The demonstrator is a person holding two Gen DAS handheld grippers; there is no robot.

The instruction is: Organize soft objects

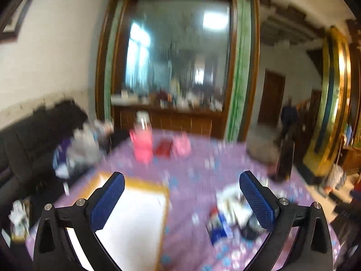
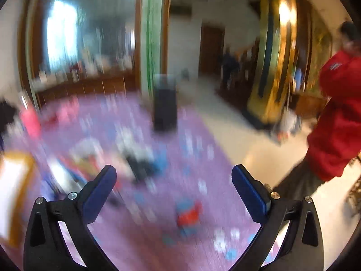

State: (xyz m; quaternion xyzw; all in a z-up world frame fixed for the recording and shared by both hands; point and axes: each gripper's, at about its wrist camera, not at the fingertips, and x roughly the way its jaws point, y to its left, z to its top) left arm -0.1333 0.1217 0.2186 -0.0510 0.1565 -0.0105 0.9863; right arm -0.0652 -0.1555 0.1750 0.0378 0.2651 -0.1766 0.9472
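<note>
Both views are motion-blurred. A purple patterned cloth (image 1: pixel 191 171) covers a table. On it lies a heap of small soft items (image 1: pixel 234 212), white, blue and dark, just left of my left gripper's right finger. My left gripper (image 1: pixel 180 185) is open and holds nothing. A white tray with an orange rim (image 1: pixel 144 187) sits under its left finger. In the right wrist view the heap (image 2: pixel 137 158) lies ahead, and a small red and blue item (image 2: pixel 188 216) lies between the open fingers of my right gripper (image 2: pixel 173 178), below them on the cloth (image 2: pixel 158 237).
Pink items (image 1: pixel 142 144), a red box (image 1: pixel 163 149) and a pink bag (image 1: pixel 181 145) stand at the table's far side. A dark sofa with clothes (image 1: pixel 74 149) is left. A dark chair back (image 2: pixel 164 106) stands beyond the table. A person in a red jacket (image 2: pixel 338 117) stands right.
</note>
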